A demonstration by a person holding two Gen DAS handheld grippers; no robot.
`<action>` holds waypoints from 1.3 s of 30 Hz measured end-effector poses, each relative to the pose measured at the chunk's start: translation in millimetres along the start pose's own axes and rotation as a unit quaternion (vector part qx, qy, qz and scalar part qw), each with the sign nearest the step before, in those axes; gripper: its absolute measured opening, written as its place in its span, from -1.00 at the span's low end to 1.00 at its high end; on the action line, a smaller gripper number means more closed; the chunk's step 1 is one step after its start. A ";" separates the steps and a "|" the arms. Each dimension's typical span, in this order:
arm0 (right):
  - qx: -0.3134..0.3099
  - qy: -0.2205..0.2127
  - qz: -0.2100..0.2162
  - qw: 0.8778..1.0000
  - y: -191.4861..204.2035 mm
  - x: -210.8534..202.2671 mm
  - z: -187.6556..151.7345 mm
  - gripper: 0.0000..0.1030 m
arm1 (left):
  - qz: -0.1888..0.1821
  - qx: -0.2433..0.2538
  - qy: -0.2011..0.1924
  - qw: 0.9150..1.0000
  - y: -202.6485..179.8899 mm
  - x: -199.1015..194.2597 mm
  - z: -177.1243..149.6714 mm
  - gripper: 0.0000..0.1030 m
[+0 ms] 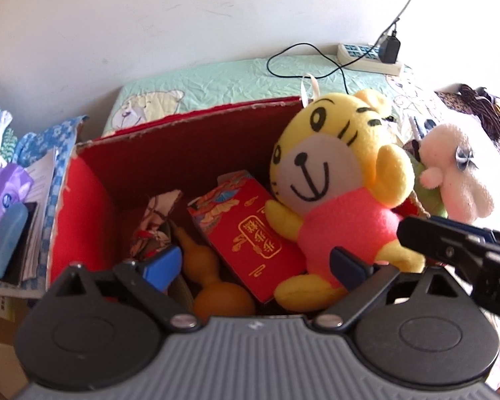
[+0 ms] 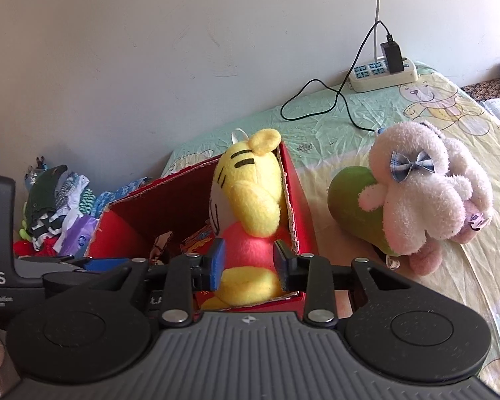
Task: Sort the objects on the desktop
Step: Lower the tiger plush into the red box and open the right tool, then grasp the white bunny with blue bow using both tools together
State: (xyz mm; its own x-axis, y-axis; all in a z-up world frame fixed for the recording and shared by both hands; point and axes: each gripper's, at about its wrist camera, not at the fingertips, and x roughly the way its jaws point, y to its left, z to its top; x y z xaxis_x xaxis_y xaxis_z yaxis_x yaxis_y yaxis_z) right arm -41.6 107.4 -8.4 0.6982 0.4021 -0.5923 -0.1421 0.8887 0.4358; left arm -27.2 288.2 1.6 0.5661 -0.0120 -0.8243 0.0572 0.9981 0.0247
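Note:
A yellow tiger plush in a pink shirt (image 1: 343,183) sits upright in the right side of a red cardboard box (image 1: 83,206). My right gripper (image 2: 248,265) is shut on the tiger plush (image 2: 250,200) at its pink body, inside the box (image 2: 300,200). My left gripper (image 1: 255,263) is open and empty over the box's near side. A red packet (image 1: 250,233), an orange gourd (image 1: 216,283) and a patterned cloth (image 1: 153,223) lie in the box. The right gripper's arm shows in the left wrist view (image 1: 456,250).
A white plush rabbit (image 2: 426,193) leans on a green fruit (image 2: 350,200) right of the box. A power strip (image 2: 383,73) with a black cable lies by the wall. Clothes, tissues and a blue case (image 1: 6,240) sit left of the box.

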 end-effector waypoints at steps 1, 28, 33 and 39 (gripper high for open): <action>-0.005 0.001 0.002 1.000 -1.4 -1.3 0.2 -0.33 | 0.006 -0.004 0.000 1.000 -2.4 -1.1 -0.8 0.87; 0.046 0.023 0.046 0.998 -172.1 -54.2 32.4 -0.28 | 0.050 -0.009 -0.106 0.993 -143.0 -54.7 18.6 0.89; 0.075 0.022 0.041 0.996 -210.6 -61.5 46.4 -0.26 | -0.008 -0.013 -0.086 0.996 -181.3 -31.6 26.3 0.89; 0.096 0.033 0.067 0.993 -237.4 -55.0 67.9 -0.19 | -0.039 -0.020 -0.063 0.997 -198.9 6.3 36.3 0.88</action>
State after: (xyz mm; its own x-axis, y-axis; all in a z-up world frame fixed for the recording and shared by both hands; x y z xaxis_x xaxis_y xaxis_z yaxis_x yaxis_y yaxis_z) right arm 1.4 -140.7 -33.2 0.6332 0.5330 -0.5612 -0.0899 0.7708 0.6307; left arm -5.2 87.4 12.0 0.6602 -0.0940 -0.7452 0.0735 0.9955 -0.0605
